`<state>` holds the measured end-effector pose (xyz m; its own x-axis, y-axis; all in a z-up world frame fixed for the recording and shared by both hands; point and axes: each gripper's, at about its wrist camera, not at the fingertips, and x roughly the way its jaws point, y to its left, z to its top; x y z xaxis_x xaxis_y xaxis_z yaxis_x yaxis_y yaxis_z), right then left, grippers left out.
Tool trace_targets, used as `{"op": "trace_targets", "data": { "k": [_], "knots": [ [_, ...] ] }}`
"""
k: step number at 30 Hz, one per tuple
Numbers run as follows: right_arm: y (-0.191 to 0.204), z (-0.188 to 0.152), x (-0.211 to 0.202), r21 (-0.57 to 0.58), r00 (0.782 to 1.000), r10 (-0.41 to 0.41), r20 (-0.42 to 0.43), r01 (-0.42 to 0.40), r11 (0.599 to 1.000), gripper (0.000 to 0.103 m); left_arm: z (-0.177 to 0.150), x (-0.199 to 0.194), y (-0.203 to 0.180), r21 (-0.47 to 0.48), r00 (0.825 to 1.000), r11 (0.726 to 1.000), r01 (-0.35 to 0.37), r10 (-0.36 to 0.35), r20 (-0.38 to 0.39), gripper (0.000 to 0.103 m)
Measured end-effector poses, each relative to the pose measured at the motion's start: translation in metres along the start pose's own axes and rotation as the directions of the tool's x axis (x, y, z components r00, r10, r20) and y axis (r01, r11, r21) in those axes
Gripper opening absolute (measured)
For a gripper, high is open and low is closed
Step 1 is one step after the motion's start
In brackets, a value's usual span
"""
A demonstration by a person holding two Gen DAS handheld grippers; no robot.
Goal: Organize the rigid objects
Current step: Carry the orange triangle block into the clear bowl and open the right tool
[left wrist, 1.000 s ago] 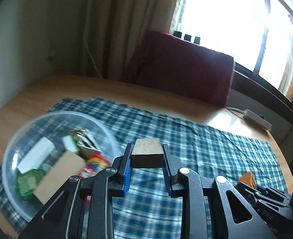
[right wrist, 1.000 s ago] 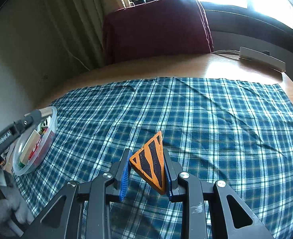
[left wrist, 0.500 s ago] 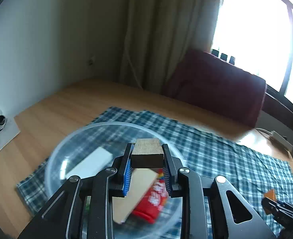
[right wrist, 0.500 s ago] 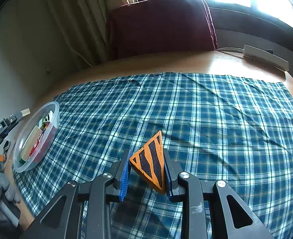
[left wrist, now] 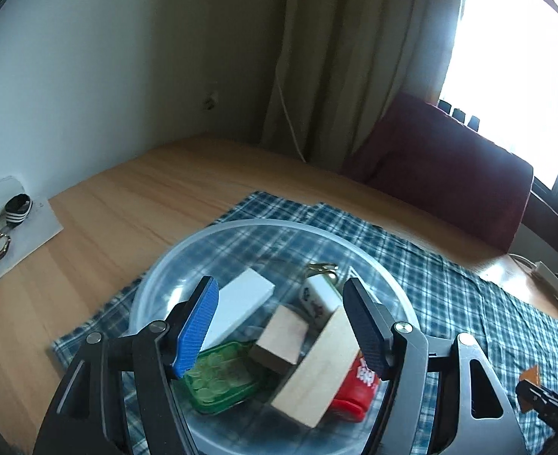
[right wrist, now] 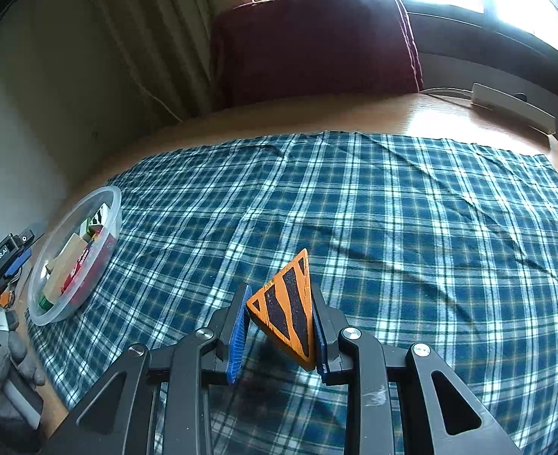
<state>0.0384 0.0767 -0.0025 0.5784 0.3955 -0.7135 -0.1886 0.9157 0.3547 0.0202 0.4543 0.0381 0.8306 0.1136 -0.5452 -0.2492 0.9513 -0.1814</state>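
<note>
My left gripper (left wrist: pixel 282 322) hangs open over a clear plastic bowl (left wrist: pixel 172 265) on the plaid cloth. A small wooden block (left wrist: pixel 280 339) lies in the bowl just below the spread jaws, beside a long pale wooden block (left wrist: pixel 316 375), a white block (left wrist: pixel 241 301), a green case (left wrist: pixel 218 375), a red packet (left wrist: pixel 358 386) and a mahjong tile (left wrist: pixel 316 297). My right gripper (right wrist: pixel 279 326) is shut on an orange triangle with black stripes (right wrist: pixel 288 309), held above the cloth. The bowl (right wrist: pixel 112 204) sits far left in the right wrist view.
A blue plaid cloth (right wrist: pixel 392 227) covers the wooden table (left wrist: pixel 119 208). A dark red cushion (right wrist: pixel 316 41) stands at the back by the window. A white power strip (right wrist: pixel 514 108) lies at the far right. A white tray (left wrist: pixel 32 235) with a watch sits left.
My left gripper swung left over the bowl, opened, and the small wooden block dropped into it. The right gripper has kept hold of the orange triangle and barely shifted.
</note>
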Motion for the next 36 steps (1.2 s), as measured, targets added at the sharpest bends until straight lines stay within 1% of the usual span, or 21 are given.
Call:
{"op": "trace_targets", "data": {
  "k": [7,9,11,15,23,30,36],
  "knots": [
    [0.036,0.002,0.017,-0.020,1.000,0.027,-0.010,-0.028,0.999,0.031,-0.004,-0.012,0.018,-0.025,0.997,0.998,-0.052,0.053,0.047,0.069],
    [0.052,0.004,0.024,-0.033,0.999,0.045,-0.017,-0.046,0.998,0.031,-0.005,-0.016,0.024,-0.029,0.995,0.997,-0.073,0.075,0.064,0.071],
    [0.062,0.008,0.027,-0.047,0.998,0.062,-0.021,-0.063,0.997,0.031,-0.008,-0.020,0.028,-0.030,0.992,0.995,-0.094,0.096,0.078,0.075],
    [0.093,0.016,0.033,-0.090,0.994,0.104,-0.022,-0.106,0.990,0.031,-0.016,-0.023,0.039,-0.035,0.989,0.992,-0.118,0.121,0.082,0.077],
    [0.163,0.032,0.051,-0.154,0.978,0.204,-0.040,-0.208,0.966,0.031,-0.022,-0.024,0.046,-0.048,0.992,0.993,-0.107,0.110,0.065,0.078],
    [0.223,0.042,0.075,-0.209,0.956,0.287,-0.056,-0.292,0.933,0.031,-0.023,-0.024,0.049,-0.070,0.992,0.992,-0.103,0.107,0.063,0.080],
    [0.245,0.051,0.095,-0.222,0.935,0.340,-0.101,-0.354,0.909,0.031,-0.023,-0.024,0.059,-0.115,0.995,0.990,-0.079,0.086,0.055,0.080]
  ]
}}
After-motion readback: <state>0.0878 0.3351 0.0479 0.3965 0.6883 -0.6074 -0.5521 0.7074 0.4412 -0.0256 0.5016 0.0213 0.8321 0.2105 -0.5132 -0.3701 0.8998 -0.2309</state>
